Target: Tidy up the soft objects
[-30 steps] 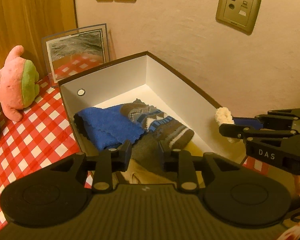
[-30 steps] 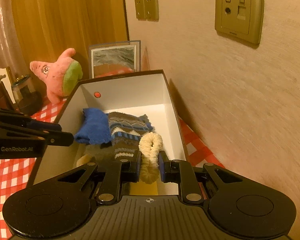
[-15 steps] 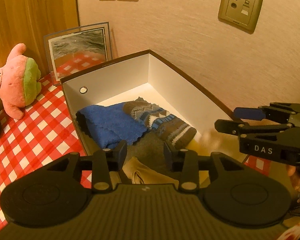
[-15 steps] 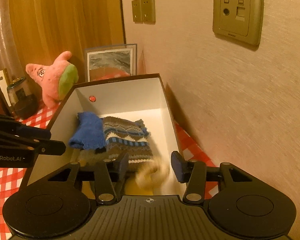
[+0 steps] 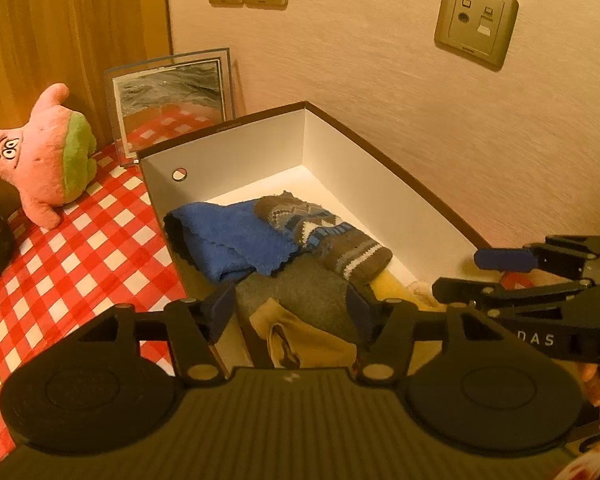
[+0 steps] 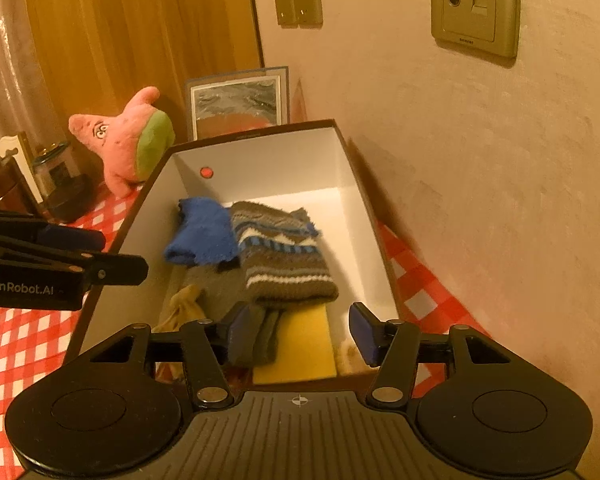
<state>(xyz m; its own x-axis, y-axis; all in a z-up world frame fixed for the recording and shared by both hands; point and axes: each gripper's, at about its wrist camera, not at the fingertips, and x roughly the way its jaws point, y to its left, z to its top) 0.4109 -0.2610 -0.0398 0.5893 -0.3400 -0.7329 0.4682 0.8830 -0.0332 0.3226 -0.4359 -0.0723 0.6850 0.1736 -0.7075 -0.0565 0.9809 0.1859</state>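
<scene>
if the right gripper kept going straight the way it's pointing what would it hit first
Most likely the yellow cloth on the floor of the box, which lies straight ahead between the open jaws of the right gripper. Depth is unclear; the grey cloth beside it could touch first.

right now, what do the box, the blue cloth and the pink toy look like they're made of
Box: looks like cardboard, with thin stiff walls, matte white inside and a dark brown rim. Blue cloth: seems fleece or terry, with a fuzzy nap and a scalloped hem. Pink toy: plush fabric, stuffed, with a soft pile and a rounded shape.
</scene>
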